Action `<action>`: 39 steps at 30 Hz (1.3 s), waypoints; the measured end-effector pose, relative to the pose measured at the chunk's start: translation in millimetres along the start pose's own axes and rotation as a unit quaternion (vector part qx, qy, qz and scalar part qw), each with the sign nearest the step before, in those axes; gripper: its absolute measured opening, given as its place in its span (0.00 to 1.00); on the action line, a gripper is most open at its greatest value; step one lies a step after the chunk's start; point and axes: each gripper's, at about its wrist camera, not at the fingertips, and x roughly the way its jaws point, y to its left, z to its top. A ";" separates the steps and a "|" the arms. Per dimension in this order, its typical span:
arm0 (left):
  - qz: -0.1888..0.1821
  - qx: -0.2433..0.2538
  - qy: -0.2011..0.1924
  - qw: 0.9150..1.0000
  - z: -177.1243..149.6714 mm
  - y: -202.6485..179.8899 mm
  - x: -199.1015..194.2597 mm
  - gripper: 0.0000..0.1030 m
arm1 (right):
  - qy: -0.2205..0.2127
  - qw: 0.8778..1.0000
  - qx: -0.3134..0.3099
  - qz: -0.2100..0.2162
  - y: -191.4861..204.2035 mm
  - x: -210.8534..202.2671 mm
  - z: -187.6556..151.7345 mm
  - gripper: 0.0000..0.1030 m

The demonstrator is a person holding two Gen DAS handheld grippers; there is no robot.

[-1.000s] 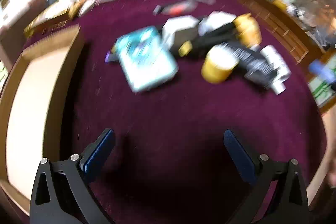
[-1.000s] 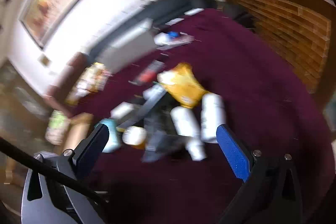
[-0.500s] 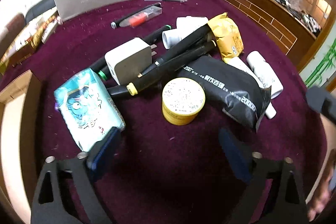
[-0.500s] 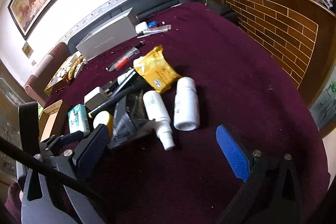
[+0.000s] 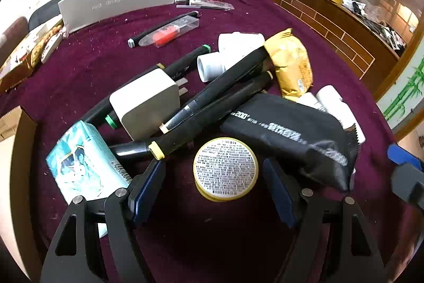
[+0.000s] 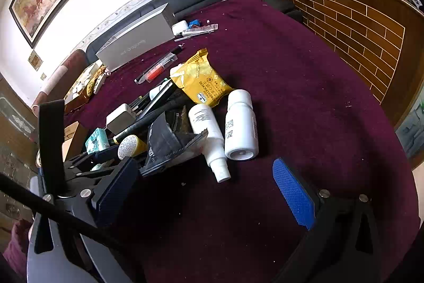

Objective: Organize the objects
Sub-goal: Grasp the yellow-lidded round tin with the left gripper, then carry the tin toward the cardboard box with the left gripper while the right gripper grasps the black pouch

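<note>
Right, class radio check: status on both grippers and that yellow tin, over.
Left gripper open, fingers either side of yellow tin, not touching. Right gripper open, empty, short of white bottles. Black pouch and markers crowd the tin.

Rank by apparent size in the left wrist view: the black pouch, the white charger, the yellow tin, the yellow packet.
1. black pouch
2. white charger
3. yellow tin and yellow packet look about alike; the tin lies nearer the camera, so their order is unsure.
</note>
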 end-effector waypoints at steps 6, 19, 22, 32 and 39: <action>0.015 0.005 -0.010 1.000 -4.6 3.1 -6.7 0.32 | 0.006 1.000 -0.013 -0.011 8.4 -0.7 2.4 1.00; -0.059 -0.109 -0.016 0.992 -57.0 79.0 -87.0 0.33 | 0.045 0.977 -0.204 -0.037 91.1 43.5 25.3 0.99; -0.046 -0.114 -0.034 0.992 -67.5 93.1 -105.4 0.33 | 0.073 0.968 -0.231 -0.062 101.6 69.8 27.9 0.91; -0.029 -0.124 -0.058 0.990 -89.1 119.3 -125.5 0.33 | 0.146 0.959 -0.223 -0.098 100.2 100.3 20.9 0.27; -0.029 -0.133 -0.075 0.988 -99.8 138.2 -142.1 0.33 | 0.148 0.968 -0.190 -0.064 100.8 61.7 11.8 0.22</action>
